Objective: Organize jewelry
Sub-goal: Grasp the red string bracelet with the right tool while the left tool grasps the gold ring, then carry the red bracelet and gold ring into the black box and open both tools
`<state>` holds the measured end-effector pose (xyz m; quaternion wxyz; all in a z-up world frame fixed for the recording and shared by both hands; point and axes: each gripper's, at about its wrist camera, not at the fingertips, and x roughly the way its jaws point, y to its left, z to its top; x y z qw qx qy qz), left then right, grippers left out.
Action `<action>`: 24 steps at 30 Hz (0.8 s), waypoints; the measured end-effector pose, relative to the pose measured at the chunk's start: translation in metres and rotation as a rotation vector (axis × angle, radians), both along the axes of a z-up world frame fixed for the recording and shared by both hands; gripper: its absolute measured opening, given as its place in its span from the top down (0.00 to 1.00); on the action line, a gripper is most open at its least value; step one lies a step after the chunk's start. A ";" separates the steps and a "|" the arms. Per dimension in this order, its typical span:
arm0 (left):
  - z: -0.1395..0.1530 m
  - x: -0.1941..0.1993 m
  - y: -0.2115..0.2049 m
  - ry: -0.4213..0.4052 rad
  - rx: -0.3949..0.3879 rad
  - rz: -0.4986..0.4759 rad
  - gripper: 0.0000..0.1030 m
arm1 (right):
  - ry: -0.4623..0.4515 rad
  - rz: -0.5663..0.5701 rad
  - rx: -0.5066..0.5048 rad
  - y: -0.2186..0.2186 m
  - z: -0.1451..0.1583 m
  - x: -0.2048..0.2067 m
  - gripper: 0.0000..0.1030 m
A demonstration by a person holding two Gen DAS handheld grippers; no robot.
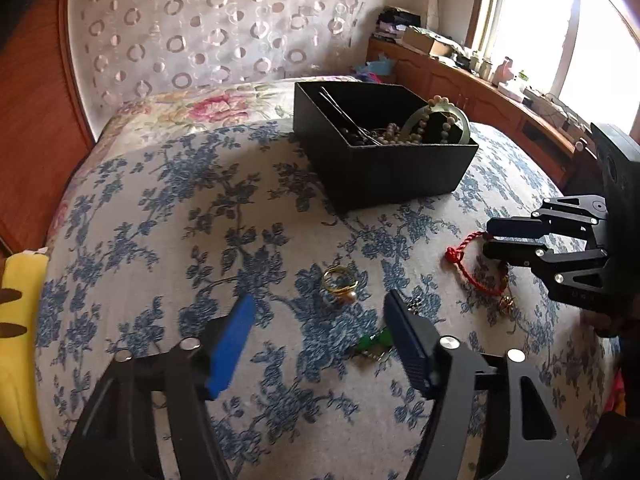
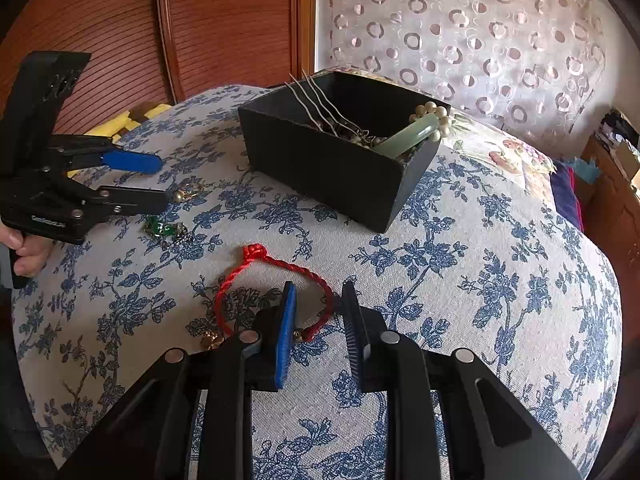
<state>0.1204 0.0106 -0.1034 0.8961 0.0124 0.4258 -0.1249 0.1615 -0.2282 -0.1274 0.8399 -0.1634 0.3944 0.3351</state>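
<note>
While the left wrist view looks down at the floral bed cover (image 1: 168,240), the black box (image 1: 380,152) serves as the landmark: it already holds beads and a green bangle (image 1: 436,120), and nearer the camera than the box lie a gold ring (image 1: 340,280) and a small green charm (image 1: 374,340). The left tool (image 1: 320,312) stands partly open with nothing between its pads, the ring just ahead of them. From the right wrist view, the red cord bracelet (image 2: 272,280) lies on the cover on the near side of the box, and the right tool (image 2: 318,296) sits over it with a narrow gap, the cord's right-hand arc passing between the pads; whether they press on it I cannot tell, though a gap shows. Risk, as I judge it: the thin cord could slip out of a loose pinch, or the pads could catch the soft fabric with it and drag the nearby charm.
</note>
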 end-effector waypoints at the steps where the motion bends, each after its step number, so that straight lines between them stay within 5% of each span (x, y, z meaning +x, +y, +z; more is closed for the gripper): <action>1: -0.001 0.001 -0.001 0.004 -0.001 0.000 0.45 | 0.000 0.000 0.000 0.000 0.000 0.000 0.75; 8: -0.003 0.008 -0.013 0.005 0.022 -0.007 0.63 | 0.001 0.000 0.001 0.001 0.000 0.000 0.75; 11: -0.004 0.008 -0.019 -0.009 0.060 -0.011 0.82 | 0.000 0.000 0.002 0.000 0.000 0.000 0.76; 12: -0.004 0.008 -0.019 -0.010 0.057 -0.010 0.82 | 0.000 0.000 0.001 0.000 0.000 -0.001 0.77; 14: -0.003 0.007 -0.018 -0.011 0.051 -0.008 0.82 | -0.002 0.001 0.000 0.000 0.000 -0.001 0.97; 24: 0.010 0.008 -0.018 -0.046 0.032 -0.010 0.82 | -0.023 -0.004 0.062 -0.003 0.019 0.000 0.97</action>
